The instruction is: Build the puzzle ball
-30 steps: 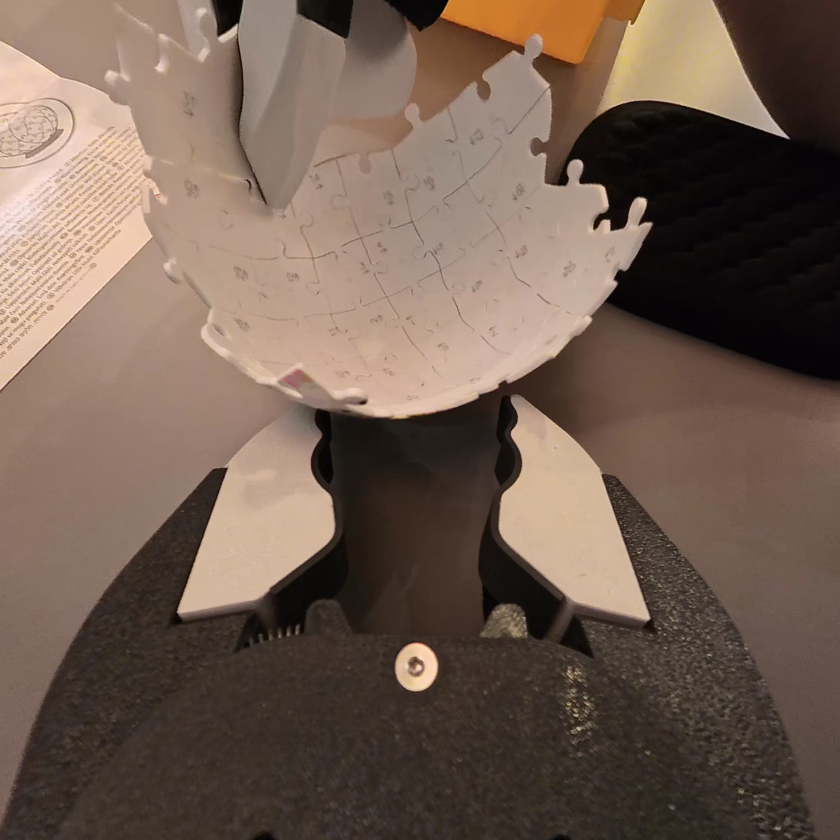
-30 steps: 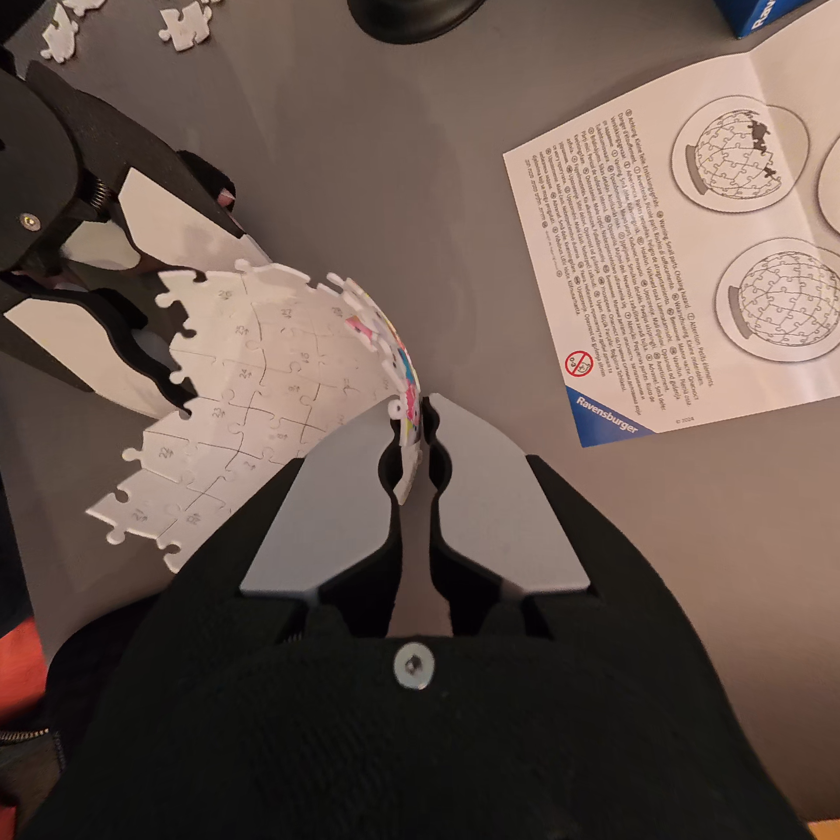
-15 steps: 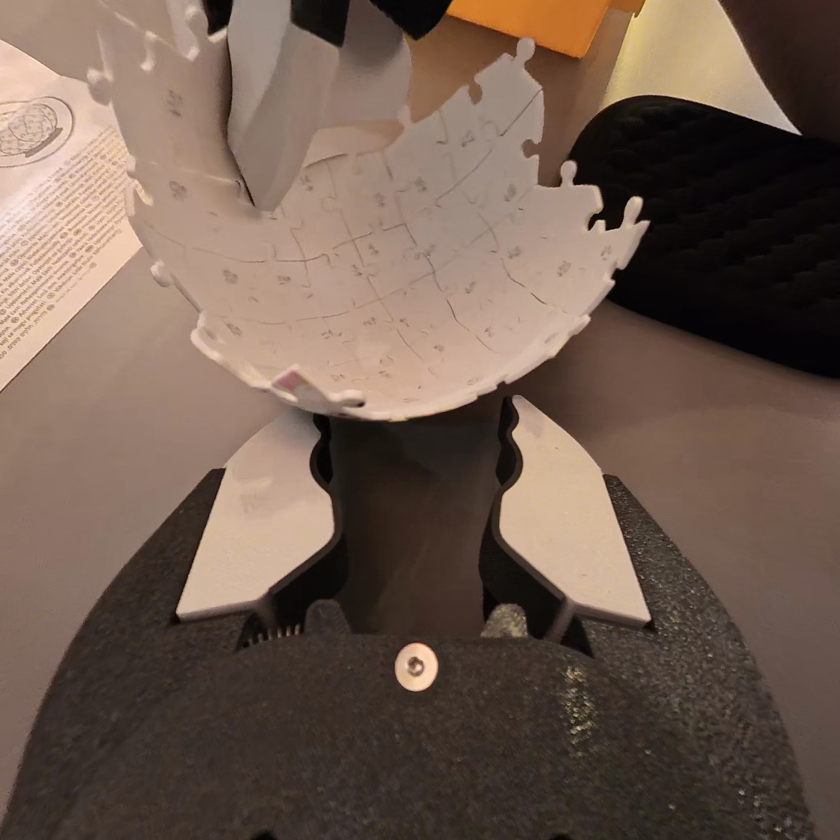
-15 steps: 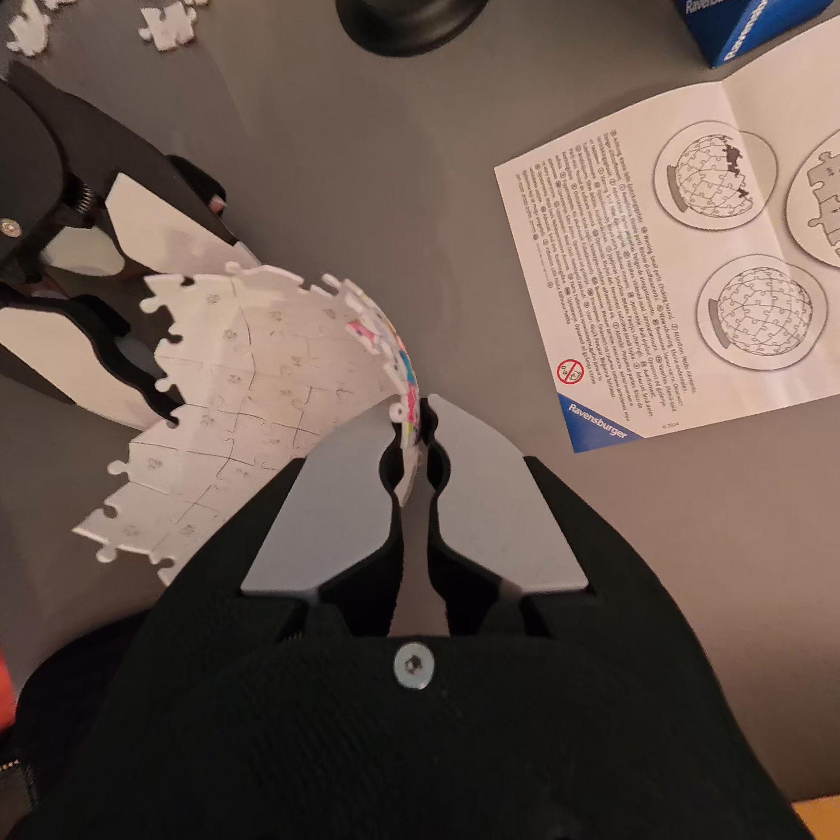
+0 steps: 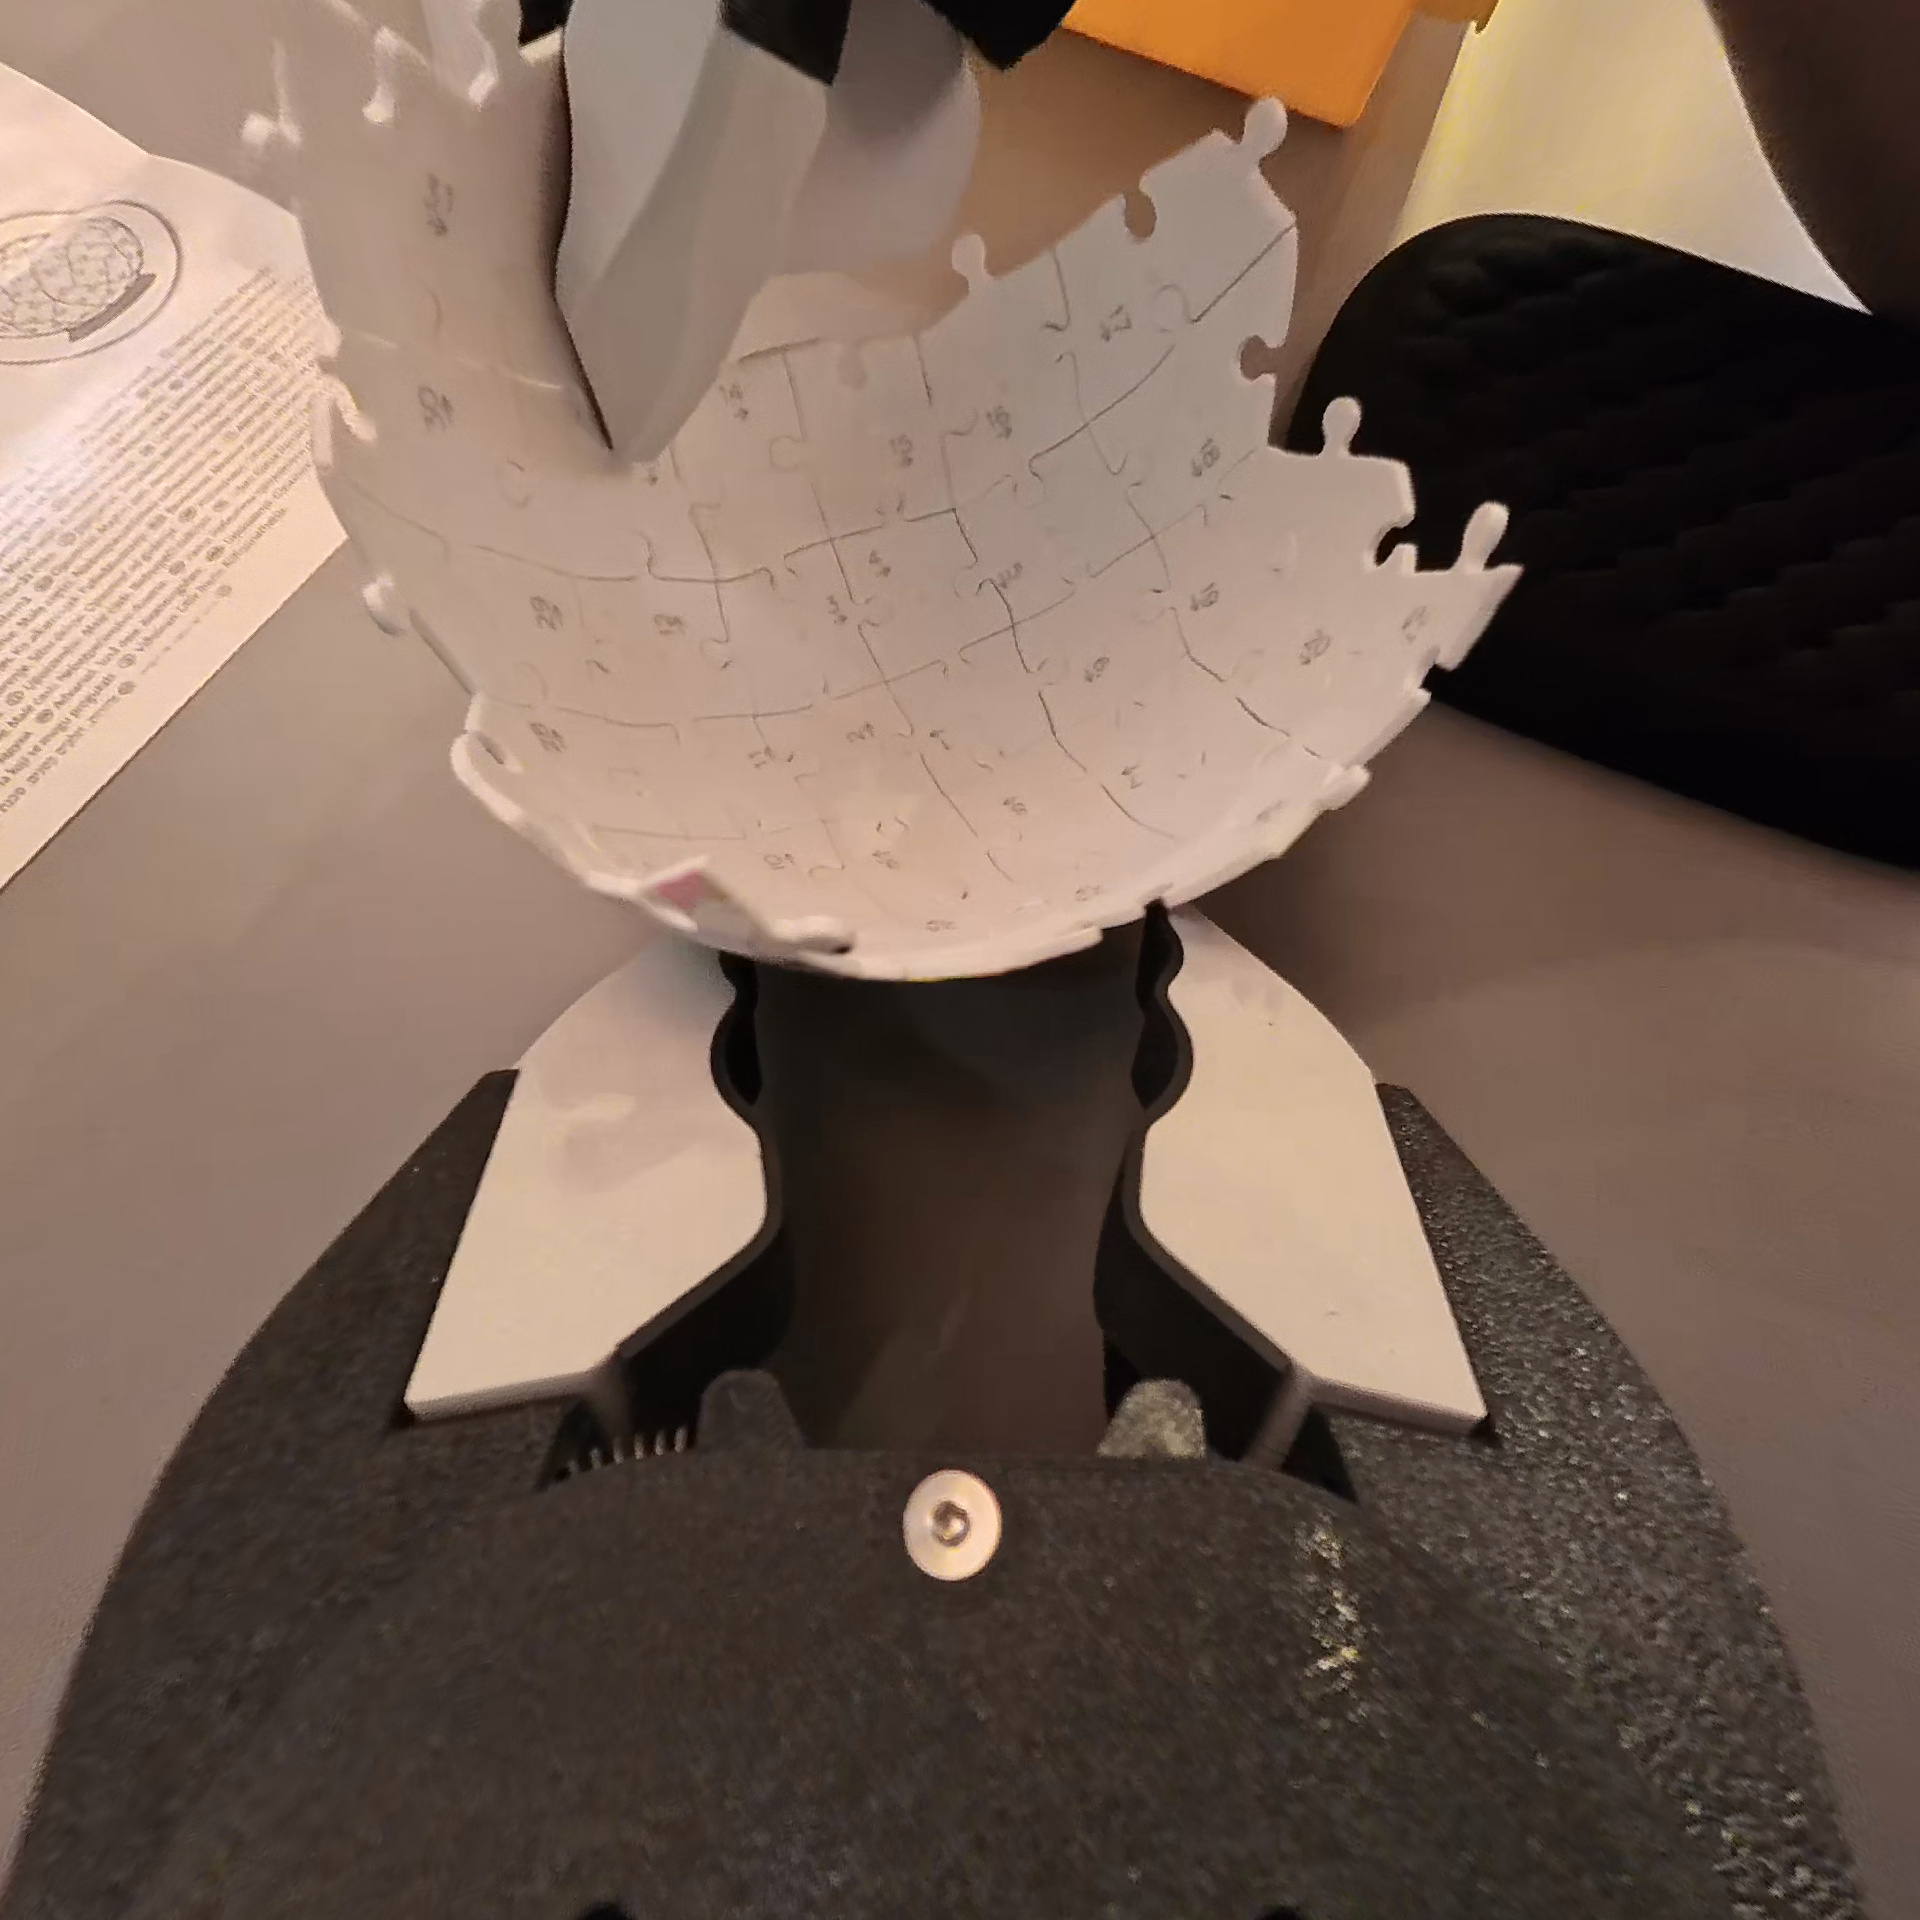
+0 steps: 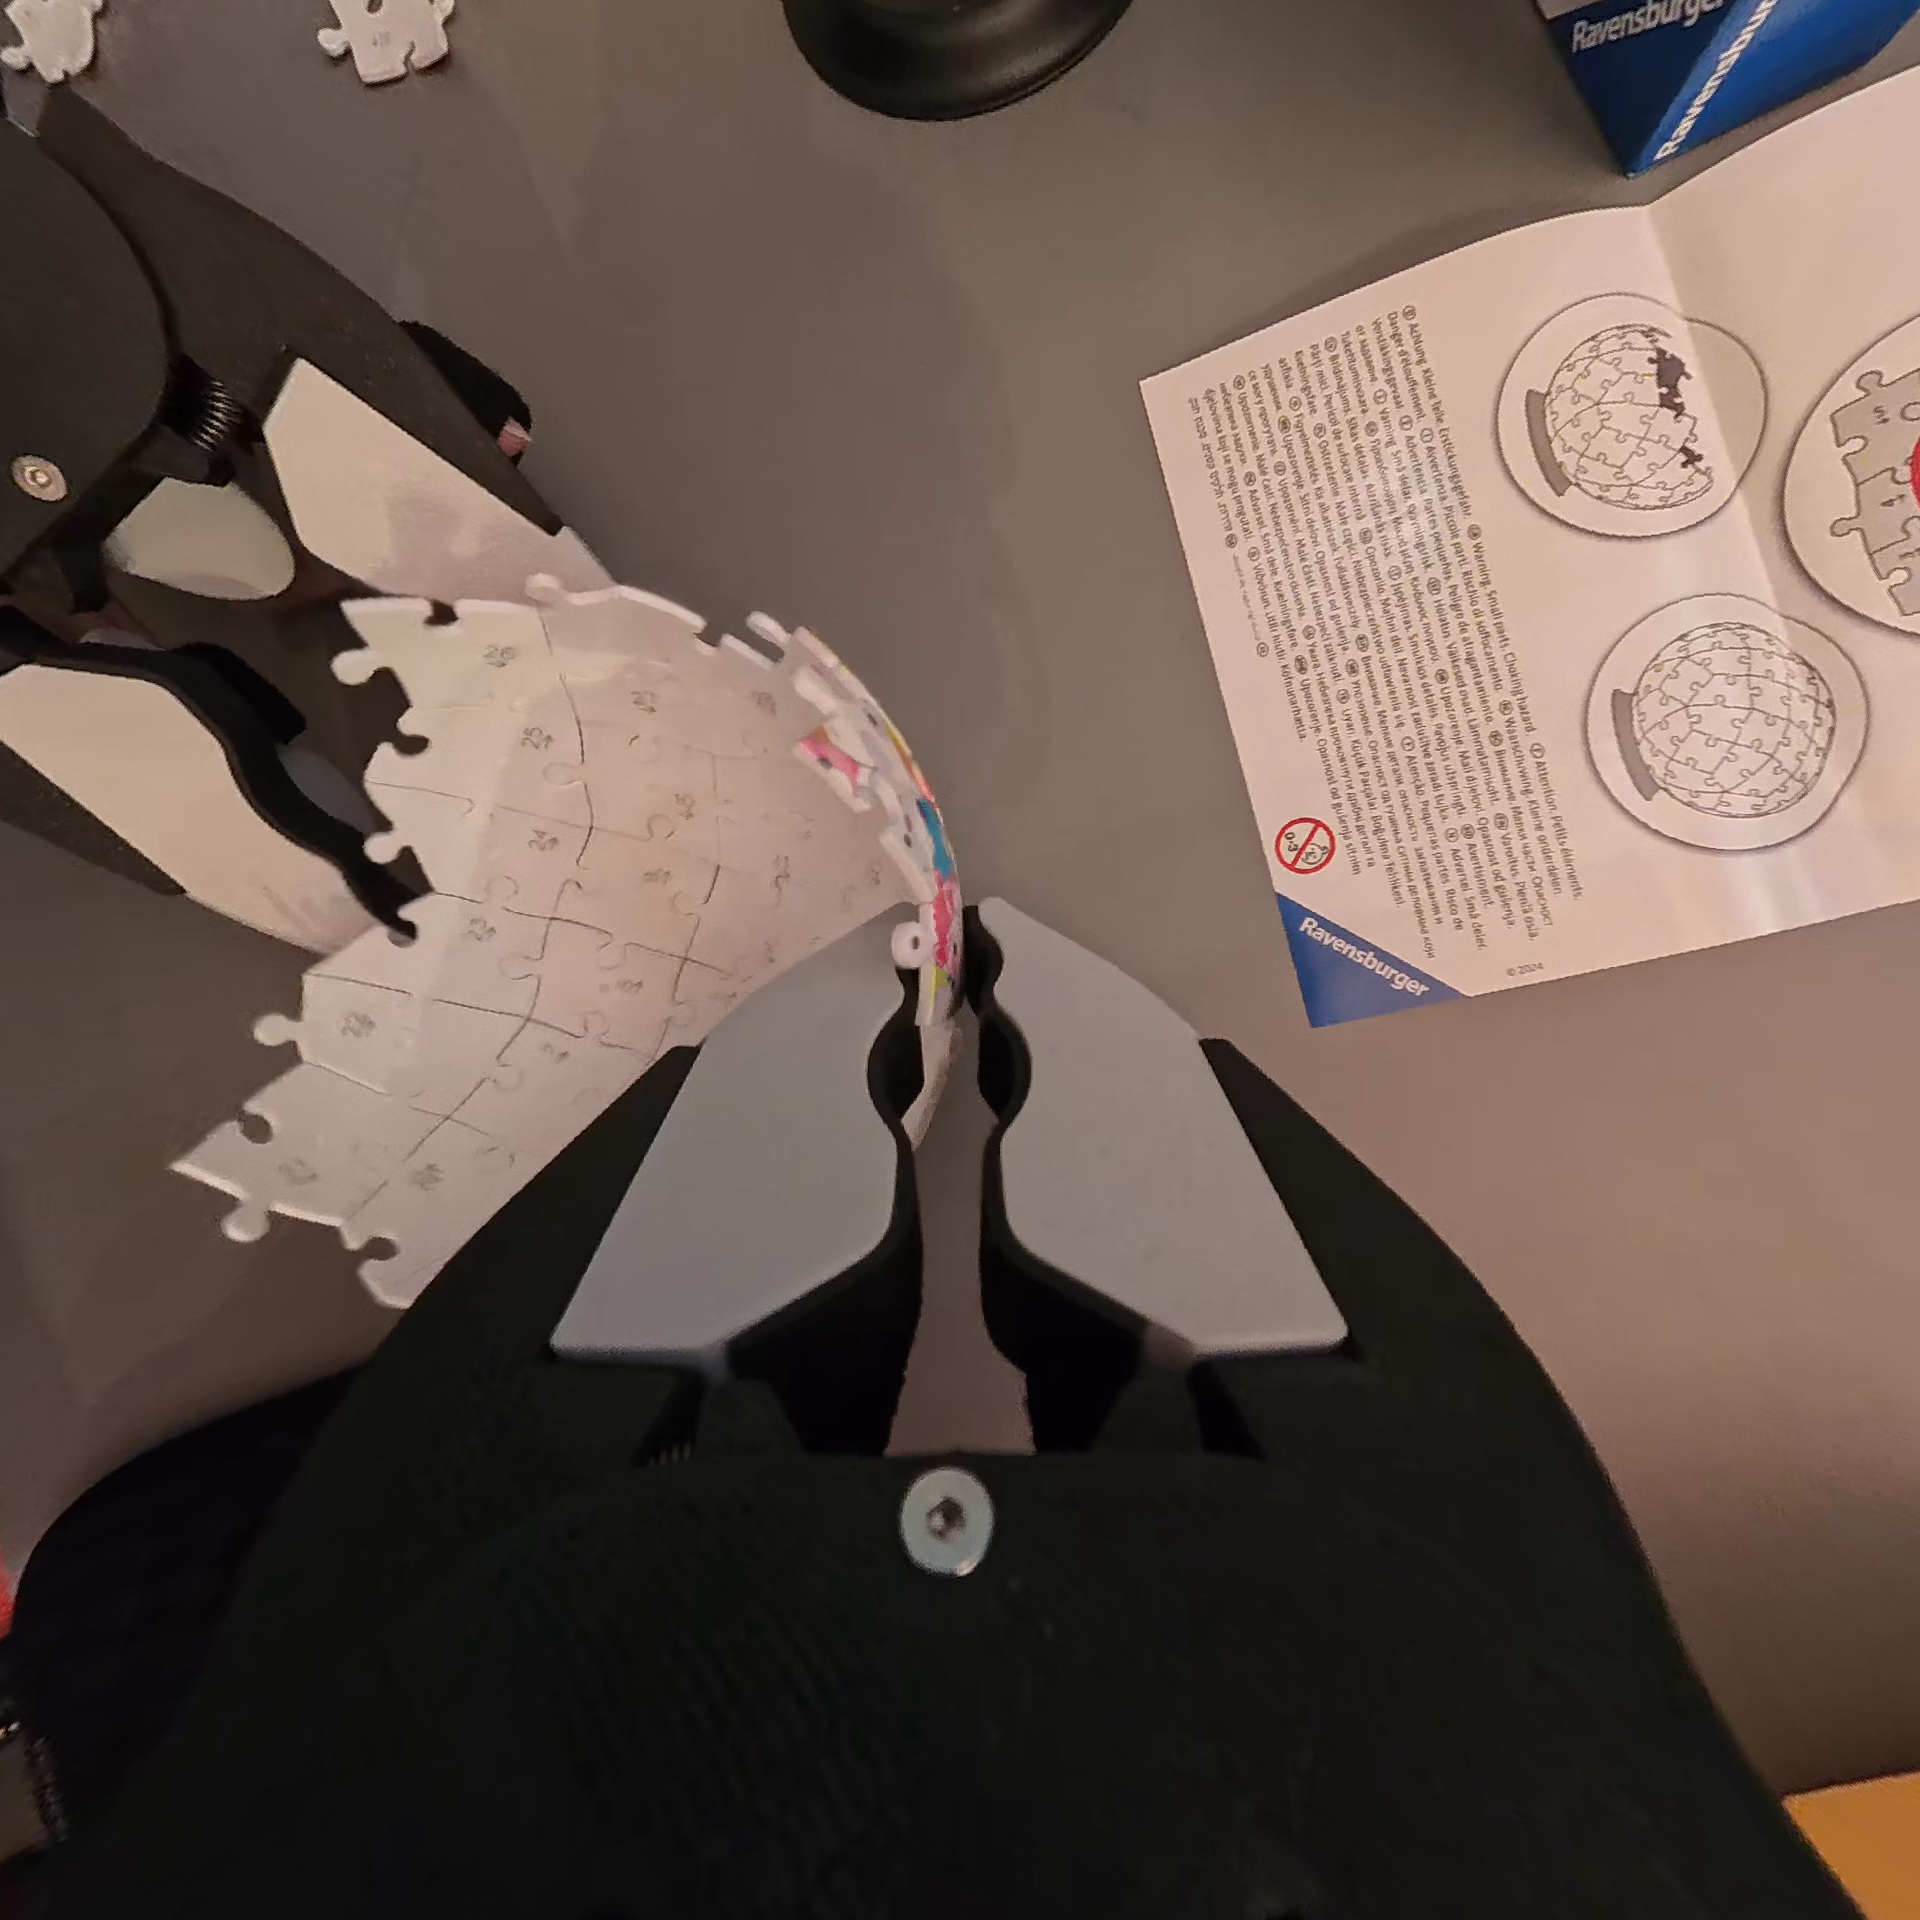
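A folded instruction leaflet (image 6: 1538, 665) lies flat on the grey tabletop (image 6: 831, 364). A blue box (image 6: 1704, 73) sits at the far right corner. A black quilted pad (image 5: 1683, 540) rests alongside an orange box (image 5: 1226, 52).

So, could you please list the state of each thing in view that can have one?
Puzzle ball: partly built, an open bowl-shaped shell held off the table.
Right gripper: shut on the shell's rim.
Left gripper: open, at the shell's lower edge.
Instruction leaflet: unfolded, flat on the table.
Loose pieces: unattached, on the table.
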Demonstrator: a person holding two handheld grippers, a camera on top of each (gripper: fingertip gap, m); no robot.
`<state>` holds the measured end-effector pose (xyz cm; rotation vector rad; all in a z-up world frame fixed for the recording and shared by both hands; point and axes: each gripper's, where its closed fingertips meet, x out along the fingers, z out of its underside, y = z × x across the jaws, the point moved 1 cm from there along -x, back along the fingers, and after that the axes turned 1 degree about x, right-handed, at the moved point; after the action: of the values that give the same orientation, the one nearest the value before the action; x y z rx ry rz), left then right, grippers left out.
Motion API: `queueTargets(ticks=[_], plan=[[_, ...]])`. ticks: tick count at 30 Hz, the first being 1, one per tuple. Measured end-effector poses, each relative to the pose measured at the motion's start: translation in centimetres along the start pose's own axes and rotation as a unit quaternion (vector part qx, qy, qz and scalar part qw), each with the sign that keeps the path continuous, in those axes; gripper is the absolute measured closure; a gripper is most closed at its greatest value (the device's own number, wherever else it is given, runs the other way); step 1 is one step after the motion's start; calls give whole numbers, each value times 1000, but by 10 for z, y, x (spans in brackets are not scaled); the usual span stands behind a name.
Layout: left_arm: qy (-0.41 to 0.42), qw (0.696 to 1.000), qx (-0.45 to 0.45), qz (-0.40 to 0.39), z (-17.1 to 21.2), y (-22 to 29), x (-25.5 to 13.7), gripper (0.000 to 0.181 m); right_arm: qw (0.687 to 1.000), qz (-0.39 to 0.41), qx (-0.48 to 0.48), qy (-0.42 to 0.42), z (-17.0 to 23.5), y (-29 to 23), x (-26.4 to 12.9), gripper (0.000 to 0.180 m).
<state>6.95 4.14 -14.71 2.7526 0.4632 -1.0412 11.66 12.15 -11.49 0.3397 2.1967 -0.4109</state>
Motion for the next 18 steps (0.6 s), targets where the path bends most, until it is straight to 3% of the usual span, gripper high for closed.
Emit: queueTargets(ticks=[18], plan=[[-2, 1000, 2, 1, 0, 0, 0, 111, 999, 12, 22, -22, 11, 7, -5, 174]])
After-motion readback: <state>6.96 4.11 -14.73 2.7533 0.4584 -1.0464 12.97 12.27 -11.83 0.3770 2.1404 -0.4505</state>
